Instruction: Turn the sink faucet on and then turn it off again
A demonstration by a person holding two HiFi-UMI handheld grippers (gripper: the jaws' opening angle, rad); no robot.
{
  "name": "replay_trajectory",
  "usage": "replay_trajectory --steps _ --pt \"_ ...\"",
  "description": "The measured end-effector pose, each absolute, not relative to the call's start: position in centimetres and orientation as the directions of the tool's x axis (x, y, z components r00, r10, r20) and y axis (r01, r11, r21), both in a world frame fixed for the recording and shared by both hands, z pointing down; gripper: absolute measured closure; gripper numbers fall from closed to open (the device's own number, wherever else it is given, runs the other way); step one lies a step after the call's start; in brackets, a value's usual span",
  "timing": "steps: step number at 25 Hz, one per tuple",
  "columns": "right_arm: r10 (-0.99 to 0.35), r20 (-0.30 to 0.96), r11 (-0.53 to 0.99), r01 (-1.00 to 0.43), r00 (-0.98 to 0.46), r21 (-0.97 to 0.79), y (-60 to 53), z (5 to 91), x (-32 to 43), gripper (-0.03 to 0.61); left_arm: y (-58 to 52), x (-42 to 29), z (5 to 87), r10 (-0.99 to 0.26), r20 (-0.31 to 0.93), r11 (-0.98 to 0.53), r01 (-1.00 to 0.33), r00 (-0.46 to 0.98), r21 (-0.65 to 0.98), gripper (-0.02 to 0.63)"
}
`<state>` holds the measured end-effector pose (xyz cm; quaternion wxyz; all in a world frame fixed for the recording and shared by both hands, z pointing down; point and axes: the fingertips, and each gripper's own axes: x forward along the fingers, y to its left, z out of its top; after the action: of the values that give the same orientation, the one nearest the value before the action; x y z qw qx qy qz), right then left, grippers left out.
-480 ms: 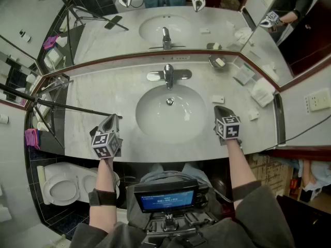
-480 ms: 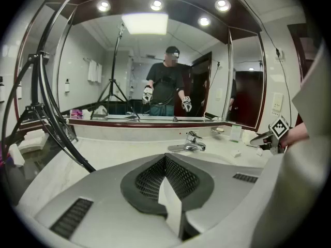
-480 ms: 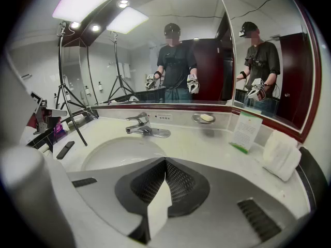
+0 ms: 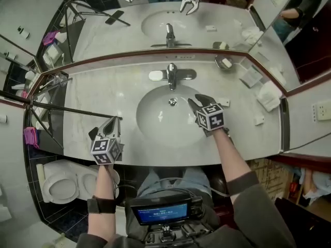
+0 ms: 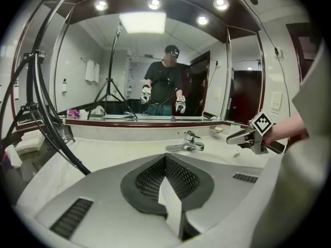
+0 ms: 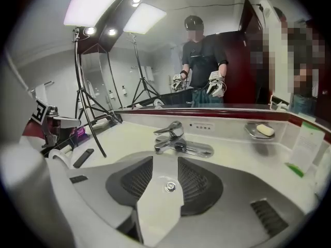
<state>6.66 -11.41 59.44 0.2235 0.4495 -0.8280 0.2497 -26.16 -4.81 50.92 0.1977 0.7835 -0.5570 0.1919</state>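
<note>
Clenched shut on nothing, the left tool (image 4: 112, 121) hangs over the front left edge of the surface (image 4: 98, 92). It is smooth grey plastic with dark ribbed pads, and its 2 jaws meet in a thin line. A cube (image 4: 106, 150) of square black-and-white markers sits on its back.

Further in, the right tool (image 4: 198, 100) is over the right half of the basin (image 4: 152, 120), a white, glossy oval bowl sunk into the middle of the surface. Its jaws are released and stand apart with nothing between them. Through the gap its own view shows the round metal drain (image 6: 170, 187) at the bottom of the bowl.

Beyond the bowl, the faucet (image 4: 172, 75) stands at the middle of the back edge. It is polished chrome with 1 lever on top and a long flat base plate, and it is clear of both tools.

The surface is pale veined stone with a dull sheen. To the right along the back edge sits a shallow metal soap dish (image 4: 224, 63) holding a pale oval soap (image 6: 265, 129). Folded white towels (image 4: 269, 94) lie at the right end. Thin black legs of a tripod (image 4: 62, 109) cross the left end.

Behind everything a mirror (image 4: 207, 19) in a dark red frame runs along the back edge.
</note>
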Motion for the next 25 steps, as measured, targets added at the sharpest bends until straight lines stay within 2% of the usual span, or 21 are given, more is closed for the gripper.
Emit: replay_trajectory --steps 5,8,16,23,25 --pt "-0.585 0.553 0.522 -0.797 -0.593 -0.302 -14.9 59.5 1.6 0.360 -5.0 -25.5 51.2 -0.801 0.516 -0.303 -0.949 0.304 0.088 0.612" --pt "-0.580 0.509 0.472 -0.772 -0.636 -0.426 -16.8 59.3 -0.2 0.353 -4.8 -25.4 51.5 -0.802 0.517 -0.306 -0.949 0.300 0.076 0.612" --pt "-0.577 0.475 0.312 -0.717 -0.664 -0.624 -19.4 60.4 -2.1 0.353 -3.4 -26.0 53.1 -0.783 0.542 -0.309 -0.947 0.306 0.089 0.612" --pt "-0.578 0.481 0.246 -0.703 -0.659 -0.667 -21.3 61.3 -2.7 0.370 -2.7 -27.8 54.0 -0.790 0.553 -0.259 -0.962 0.264 0.089 0.612" --pt "-0.579 0.482 0.242 -0.703 -0.658 -0.668 -21.8 61.4 -2.7 0.394 -2.5 -28.4 54.3 -0.791 0.557 -0.240 -0.966 0.252 0.096 0.612"
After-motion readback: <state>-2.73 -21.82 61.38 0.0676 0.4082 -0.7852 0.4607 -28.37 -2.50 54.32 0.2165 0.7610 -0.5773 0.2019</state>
